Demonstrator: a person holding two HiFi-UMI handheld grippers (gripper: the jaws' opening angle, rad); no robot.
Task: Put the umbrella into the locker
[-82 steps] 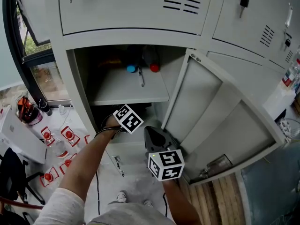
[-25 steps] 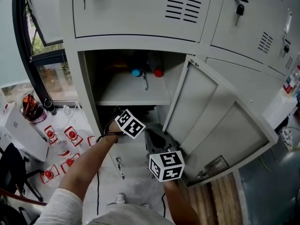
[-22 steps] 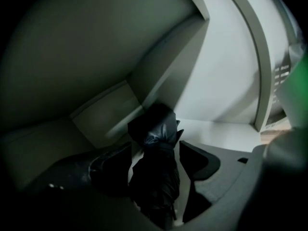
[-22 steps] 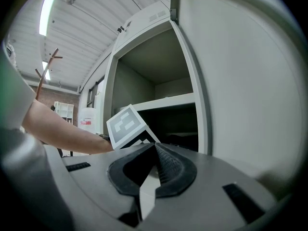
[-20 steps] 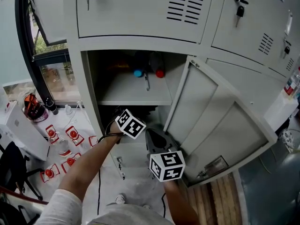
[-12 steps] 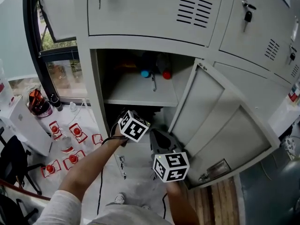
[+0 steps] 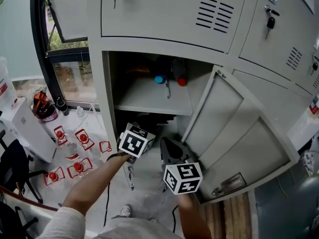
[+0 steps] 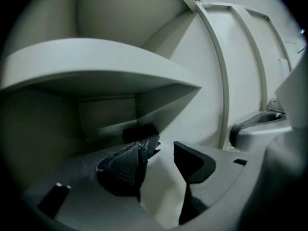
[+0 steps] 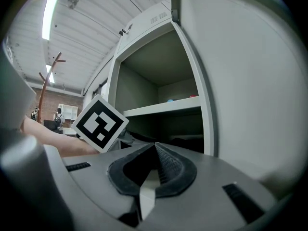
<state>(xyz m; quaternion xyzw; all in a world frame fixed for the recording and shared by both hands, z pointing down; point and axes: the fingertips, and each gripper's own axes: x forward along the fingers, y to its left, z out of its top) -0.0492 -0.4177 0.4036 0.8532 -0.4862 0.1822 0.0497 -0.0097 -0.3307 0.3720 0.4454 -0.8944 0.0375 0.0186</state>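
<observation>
A person is working at an open locker [image 7: 107,83] with a gripper in each hand, and the umbrella [image 8: 139,130], apparently the dark folded bundle, is already lying on the floor of the lower compartment, under the shelf [image 7: 149,96]. The left gripper [image 8: 162,150] is pointing into that compartment with its jaws spread; they have just been closing, with nothing between them, and the bundle is sitting just beyond their tips. The right gripper [image 9: 155,150] is hanging outside beside the door [image 7: 229,128], its jaws pressed together and empty. A folded umbrella is probably handling as a light load: soft, slippery cloth wrapped around a stiff shaft, so the surest hold is likely across the middle of the bundle or on the handle, not on loose folds. Room is looking tight overhead, where the shelf edge is overhanging the compartment, and at the left, where the locker's side wall is closing it in. The door is standing swung wide to the right, leaving the compartment's mouth open for moving straight in and out. On the shelf, 1 blue item [image 7: 159,79] and 1 red item [image 7: 182,81] are standing well apart from the work.
</observation>
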